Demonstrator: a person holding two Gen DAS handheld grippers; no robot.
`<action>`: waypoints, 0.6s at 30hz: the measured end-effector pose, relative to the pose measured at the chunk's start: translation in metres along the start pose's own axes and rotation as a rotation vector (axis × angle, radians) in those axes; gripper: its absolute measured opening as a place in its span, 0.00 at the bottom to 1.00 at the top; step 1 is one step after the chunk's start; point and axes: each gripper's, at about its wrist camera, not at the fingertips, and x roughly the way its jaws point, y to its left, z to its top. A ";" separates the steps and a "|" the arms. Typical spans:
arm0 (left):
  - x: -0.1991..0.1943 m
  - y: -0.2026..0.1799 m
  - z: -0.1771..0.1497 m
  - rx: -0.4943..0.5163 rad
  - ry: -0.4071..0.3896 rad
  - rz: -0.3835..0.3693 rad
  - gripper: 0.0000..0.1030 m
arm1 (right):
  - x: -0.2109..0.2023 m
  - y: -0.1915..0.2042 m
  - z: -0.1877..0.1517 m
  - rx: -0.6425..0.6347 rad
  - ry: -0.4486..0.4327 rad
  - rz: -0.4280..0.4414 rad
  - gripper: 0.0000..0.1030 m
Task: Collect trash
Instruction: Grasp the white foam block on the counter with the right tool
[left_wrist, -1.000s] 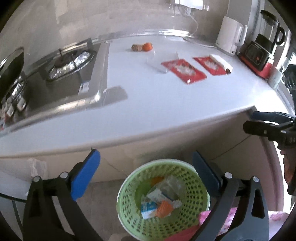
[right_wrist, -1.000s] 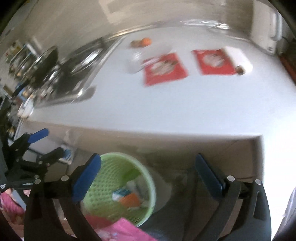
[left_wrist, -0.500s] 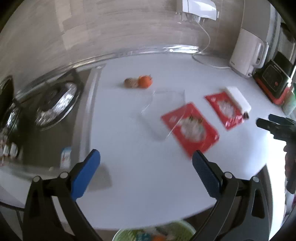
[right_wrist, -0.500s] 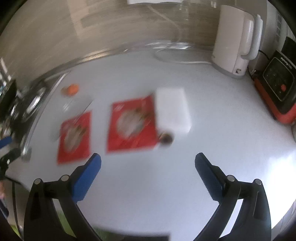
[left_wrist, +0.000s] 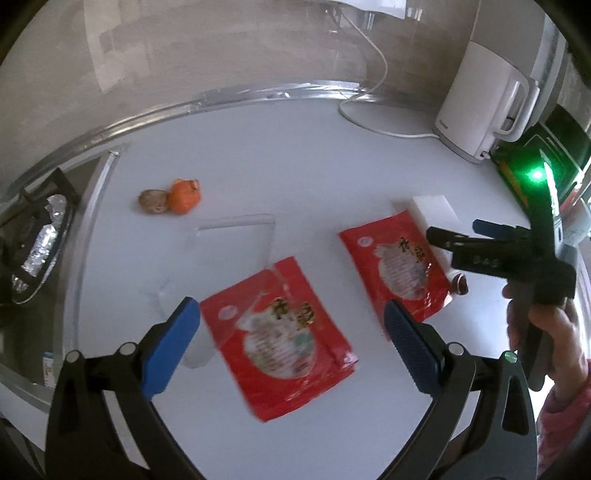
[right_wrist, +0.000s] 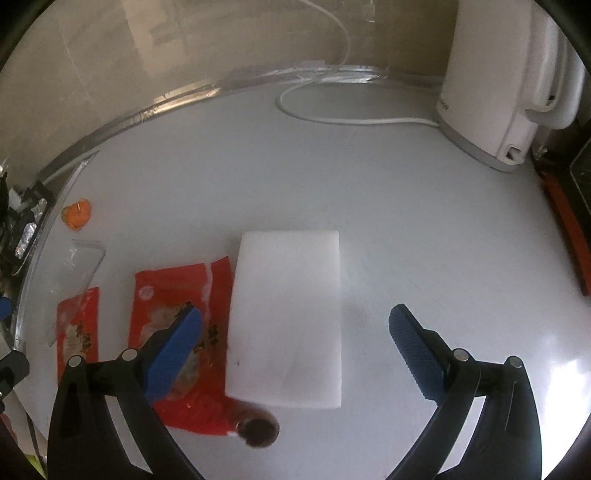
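Both grippers spread wide, empty. Left gripper (left_wrist: 291, 328) over near red wrapper (left_wrist: 280, 339), flat on bench (left_wrist: 295, 166), long axis diagonal. Right gripper (right_wrist: 295, 332) over white foam block (right_wrist: 286, 314), second red wrapper (right_wrist: 184, 332) tucked under its left edge.

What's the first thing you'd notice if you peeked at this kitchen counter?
Two bright red packets lie flat on the white counter, one under each open gripper. A white foam block sits beside the right-hand packet, between the right gripper's fingers. Farther back, near the stove, a little orange peel glows.
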 end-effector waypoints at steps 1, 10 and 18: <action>0.002 -0.002 0.001 -0.007 0.004 -0.001 0.92 | 0.003 0.000 0.000 -0.007 0.005 -0.004 0.97; 0.013 -0.026 0.012 -0.047 0.025 0.005 0.92 | 0.005 0.004 -0.001 -0.076 0.003 -0.047 0.62; 0.043 -0.051 0.022 -0.155 0.095 0.017 0.92 | -0.010 -0.026 0.004 -0.011 -0.030 0.008 0.59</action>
